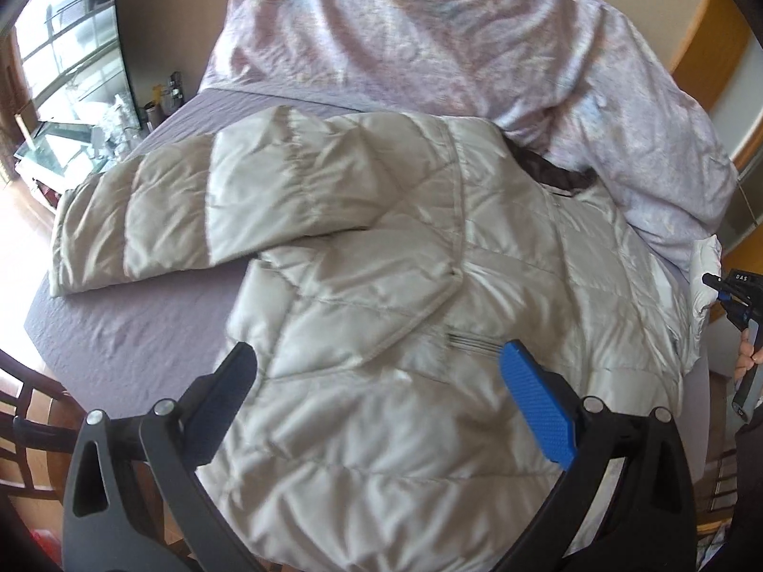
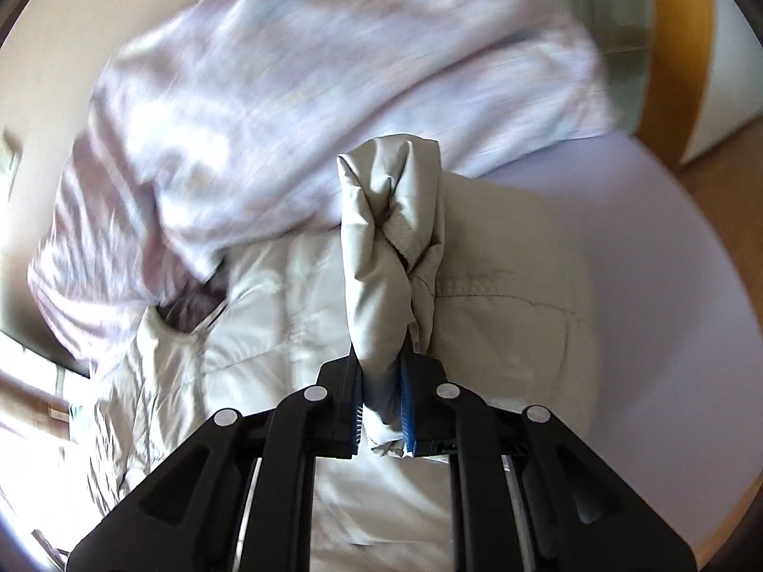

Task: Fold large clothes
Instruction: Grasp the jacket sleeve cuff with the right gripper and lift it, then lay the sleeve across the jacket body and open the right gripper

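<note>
Jacket (image 1: 381,286) first: the pale quilted coat lies spread on my lilac bed sheet (image 1: 119,333), one sleeve (image 1: 157,219) stretched flat toward the window side, a rumpled floral duvet (image 1: 429,38) heaped beyond it. My left tongs (image 1: 379,362) hover over the jacket's lower body with both jaws spread wide and nothing between them, tilted steeply down at the fabric. My right tongs (image 2: 381,381) are clenched on the other sleeve's cuff (image 2: 386,248), which stands bunched up out of the jaws, lifted clear of the jacket body below. The left camera alone shows the flat sleeve, the window and the right tongs at the far edge with my hand (image 1: 748,357) on the handle; the right camera, blurred, shows the blue pads (image 2: 407,405) pinching the cloth up close, and the dark collar lining (image 2: 200,295).
</note>
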